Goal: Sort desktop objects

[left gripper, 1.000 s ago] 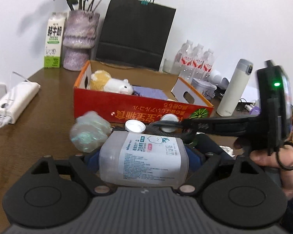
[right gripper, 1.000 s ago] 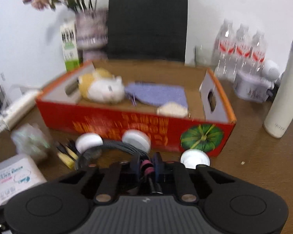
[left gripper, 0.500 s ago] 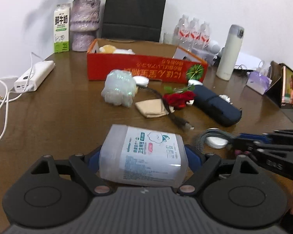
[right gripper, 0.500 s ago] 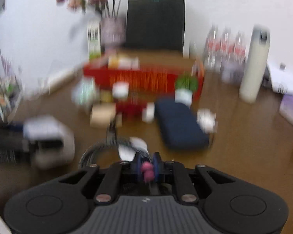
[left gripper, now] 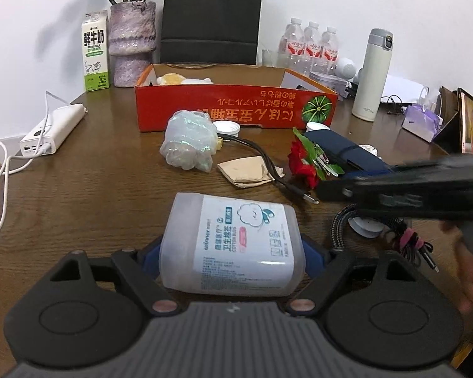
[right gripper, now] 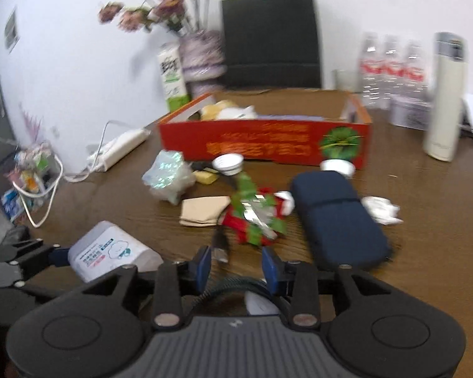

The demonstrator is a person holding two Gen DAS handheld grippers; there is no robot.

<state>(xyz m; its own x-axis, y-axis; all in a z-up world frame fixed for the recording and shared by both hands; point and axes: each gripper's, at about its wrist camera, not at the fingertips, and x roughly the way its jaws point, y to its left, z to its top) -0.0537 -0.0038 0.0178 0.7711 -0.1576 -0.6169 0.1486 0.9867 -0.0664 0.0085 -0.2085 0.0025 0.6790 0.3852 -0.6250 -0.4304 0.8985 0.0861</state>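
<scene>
My left gripper point(left gripper: 231, 256) pinched the cotton swab box point(left gripper: 233, 245) at the lower middle of the left wrist view, one blue finger point(left gripper: 149, 260) pressed to each short side. The box lay on its back with its long axis running away from me toward the top of the frame, its frosted end pointing at the red box point(left gripper: 236, 107) in the upper middle and its printed label facing up. In the right wrist view the same box point(right gripper: 110, 252) sat at the lower left, tilted toward the upper right.

My right gripper point(right gripper: 236, 266) had just been opening; its fingers point(right gripper: 203, 266) stood apart with nothing pressed between them. A coiled cable point(right gripper: 233, 286) and a white charger point(right gripper: 260, 304) lay on the counter point(right gripper: 425, 220) just beneath and behind the fingertips, in the lower middle of that frame.

Farther up lay a red flower point(left gripper: 306, 160), a dark blue case point(left gripper: 340, 152), a tan folded paper point(left gripper: 247, 170) and a crumpled plastic bag point(left gripper: 189, 145), all between my fingers and the red box.
</scene>
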